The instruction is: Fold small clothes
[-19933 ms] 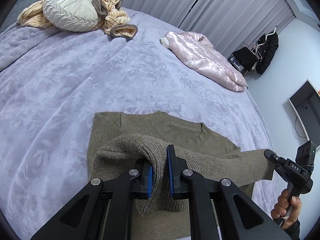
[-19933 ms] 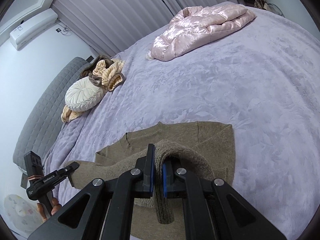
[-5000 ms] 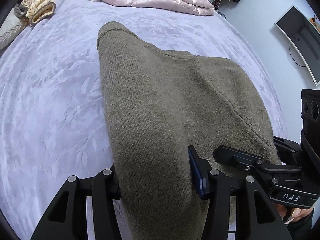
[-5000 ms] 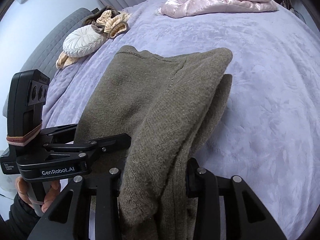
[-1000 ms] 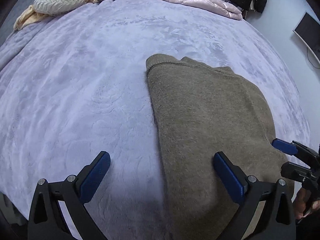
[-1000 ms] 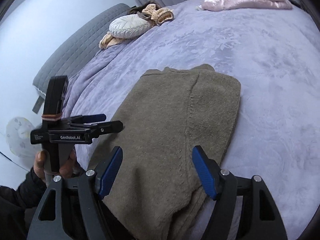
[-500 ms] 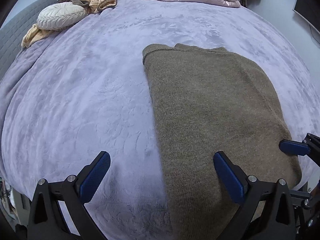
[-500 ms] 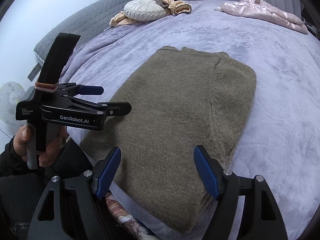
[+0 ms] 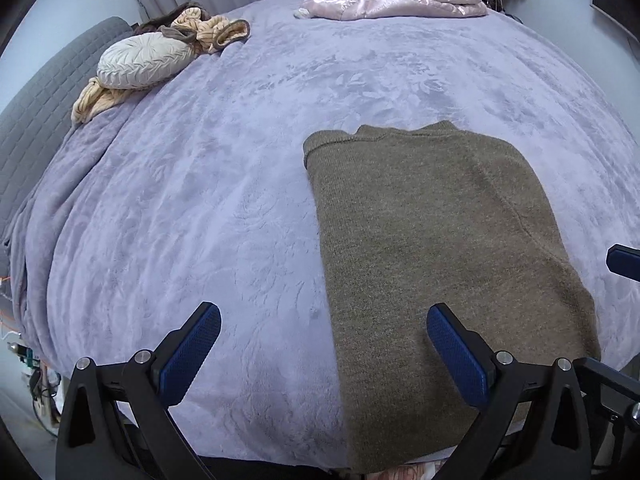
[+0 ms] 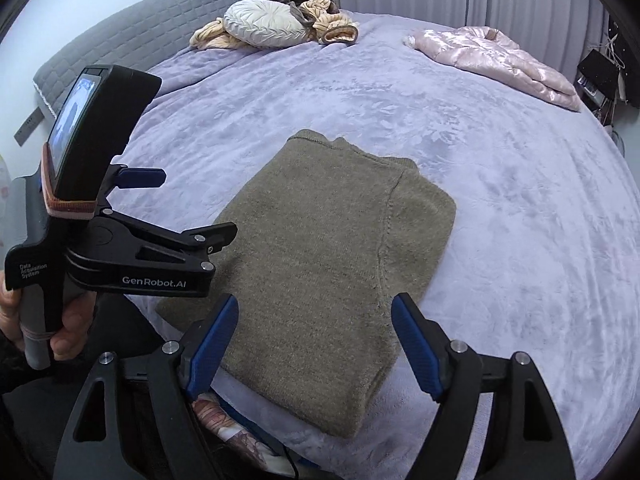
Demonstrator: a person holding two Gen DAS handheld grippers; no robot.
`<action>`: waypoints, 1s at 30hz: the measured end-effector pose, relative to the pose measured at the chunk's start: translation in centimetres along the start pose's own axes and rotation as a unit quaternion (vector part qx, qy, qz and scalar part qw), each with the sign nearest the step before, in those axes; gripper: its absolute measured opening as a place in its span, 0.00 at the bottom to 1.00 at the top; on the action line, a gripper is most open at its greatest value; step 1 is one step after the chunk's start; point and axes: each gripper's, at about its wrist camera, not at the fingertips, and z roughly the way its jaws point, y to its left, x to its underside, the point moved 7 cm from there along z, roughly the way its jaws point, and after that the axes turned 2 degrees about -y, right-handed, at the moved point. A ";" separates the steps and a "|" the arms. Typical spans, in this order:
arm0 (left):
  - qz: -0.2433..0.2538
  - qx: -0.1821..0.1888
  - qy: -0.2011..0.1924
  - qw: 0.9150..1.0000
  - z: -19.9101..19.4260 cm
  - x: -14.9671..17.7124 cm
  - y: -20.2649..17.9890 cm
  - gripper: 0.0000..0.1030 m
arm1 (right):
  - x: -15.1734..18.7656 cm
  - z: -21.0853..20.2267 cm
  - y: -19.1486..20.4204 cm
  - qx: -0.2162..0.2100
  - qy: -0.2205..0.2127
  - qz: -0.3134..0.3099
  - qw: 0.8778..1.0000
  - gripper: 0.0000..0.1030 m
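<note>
one folded sweater (image 9: 436, 248) on bed (image 9: 200, 208) | left claw (image 9: 324, 348) released; right claw (image 10: 316, 344) released | one pink jacket (image 10: 496, 60), perhaps quilted

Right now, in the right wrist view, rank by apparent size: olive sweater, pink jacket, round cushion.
1. olive sweater, though it lies nearest the camera.
2. pink jacket.
3. round cushion, farthest back, so true sizes stay unsure.

"GenRobot.AI" on left gripper (image 10: 180, 208) body
</note>
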 end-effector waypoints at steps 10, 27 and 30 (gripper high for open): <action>-0.056 0.030 -0.029 0.998 -1.5 0.5 -0.5 1.00 | 0.1 -0.7 0.5 0.021 0.001 -0.016 1.000 0.79; -0.084 0.035 -0.002 0.996 -1.1 1.1 -0.2 1.00 | 0.7 0.3 0.6 0.031 0.014 -0.013 0.999 0.79; -0.085 0.044 0.001 0.995 -1.2 1.0 -0.3 1.00 | 0.8 0.4 0.5 0.030 0.014 -0.013 0.999 0.79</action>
